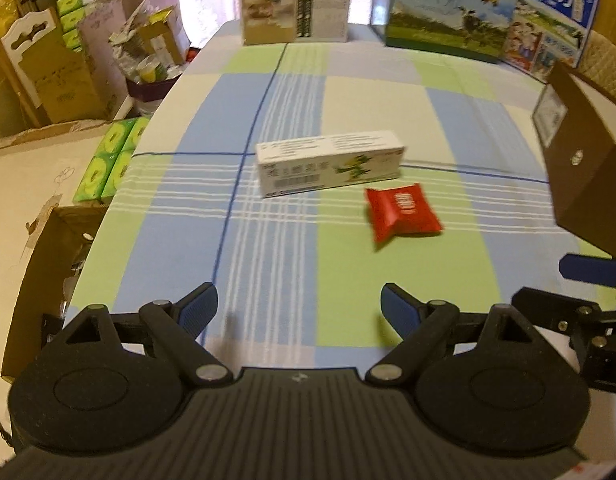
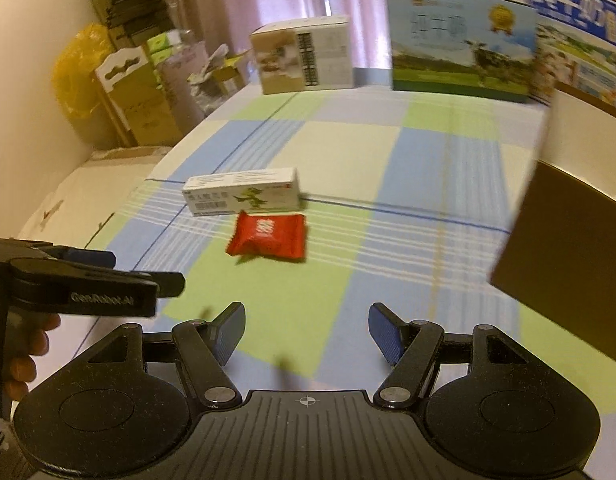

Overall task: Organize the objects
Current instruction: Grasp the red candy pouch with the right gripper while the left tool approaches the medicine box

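A long white box (image 1: 329, 163) (image 2: 244, 197) with a green cartoon figure lies across the middle of the checked tablecloth. Just in front of it lies a red packet (image 1: 403, 213) (image 2: 269, 236). My left gripper (image 1: 300, 308) is open above the near part of the table, well short of both items, with nothing between its fingers. My right gripper (image 2: 306, 330) is open too and holds nothing; the red packet lies ahead and slightly left of it. The left gripper's fingers (image 2: 108, 276) show at the left edge of the right wrist view, with a person's hand (image 2: 24, 356) behind.
An open brown cardboard box (image 1: 587, 164) (image 2: 567, 240) stands at the table's right side. At the far edge stand a beige carton (image 1: 296, 4) (image 2: 304, 56) and milk cartons (image 1: 467, 16) (image 2: 463, 44). Left of the table are cardboard boxes and green tissue packs (image 1: 112, 160).
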A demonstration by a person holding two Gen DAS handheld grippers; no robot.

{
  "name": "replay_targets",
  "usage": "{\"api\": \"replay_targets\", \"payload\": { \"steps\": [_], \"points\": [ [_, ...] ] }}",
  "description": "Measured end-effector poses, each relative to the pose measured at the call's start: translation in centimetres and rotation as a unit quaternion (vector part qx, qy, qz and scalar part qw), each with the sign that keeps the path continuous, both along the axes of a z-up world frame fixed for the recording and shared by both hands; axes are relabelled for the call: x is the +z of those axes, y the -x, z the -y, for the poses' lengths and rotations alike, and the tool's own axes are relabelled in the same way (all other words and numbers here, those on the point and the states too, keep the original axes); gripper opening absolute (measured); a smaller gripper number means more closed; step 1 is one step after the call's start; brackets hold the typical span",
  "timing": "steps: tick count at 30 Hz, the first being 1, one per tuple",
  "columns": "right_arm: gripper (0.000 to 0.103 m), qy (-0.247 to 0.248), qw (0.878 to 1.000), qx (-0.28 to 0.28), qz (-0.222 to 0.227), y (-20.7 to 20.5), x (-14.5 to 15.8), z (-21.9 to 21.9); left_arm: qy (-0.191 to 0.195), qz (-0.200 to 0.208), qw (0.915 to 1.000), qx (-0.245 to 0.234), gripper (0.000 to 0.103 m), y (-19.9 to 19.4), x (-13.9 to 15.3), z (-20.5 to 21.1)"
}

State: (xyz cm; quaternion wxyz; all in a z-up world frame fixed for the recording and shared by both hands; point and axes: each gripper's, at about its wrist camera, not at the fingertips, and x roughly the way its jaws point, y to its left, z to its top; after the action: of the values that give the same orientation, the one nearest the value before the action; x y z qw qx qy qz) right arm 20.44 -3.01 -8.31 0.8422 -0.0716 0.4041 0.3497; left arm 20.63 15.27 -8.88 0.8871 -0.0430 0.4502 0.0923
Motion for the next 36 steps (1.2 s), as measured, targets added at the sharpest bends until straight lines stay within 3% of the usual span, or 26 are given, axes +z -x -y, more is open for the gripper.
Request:
{"api": "replay_targets", "payload": {
  "steps": [8,12,20,27,31,36],
  "points": [
    [0.065,0.016,0.999,0.023,0.015,-1.9,-1.9,-4.9,0.010,0.003,0.9998,0.017,0.087,-1.0,-0.9,-2.0],
    [0.065,0.014,1.000,0.021,0.007,-2.8,-3.0,-6.6,-0.004,0.000,0.9990,0.044,0.086,-1.2,-1.2,-3.0],
    [0.066,0.012,1.000,0.011,0.013,-3.7,-4.1,-9.2,-0.009,-0.004,0.9957,0.092,0.086,-1.0,-1.4,-5.1],
    [0.065,0.033,0.999,-0.003,0.031,-4.6,-5.4,-10.2,-0.016,-0.005,0.9952,0.096,0.086,-1.0,-1.7,-5.4],
    [0.049,0.047,0.998,0.003,0.049,-4.6,-5.4,-9.7,-0.020,-0.001,0.9961,0.086,0.086,-1.2,-1.9,-4.9],
    [0.045,0.041,0.998,-0.009,0.042,-5.0,-5.2,-7.5,-0.012,0.008,0.9982,0.058,0.086,-1.3,-2.0,-4.1]
  ]
}}
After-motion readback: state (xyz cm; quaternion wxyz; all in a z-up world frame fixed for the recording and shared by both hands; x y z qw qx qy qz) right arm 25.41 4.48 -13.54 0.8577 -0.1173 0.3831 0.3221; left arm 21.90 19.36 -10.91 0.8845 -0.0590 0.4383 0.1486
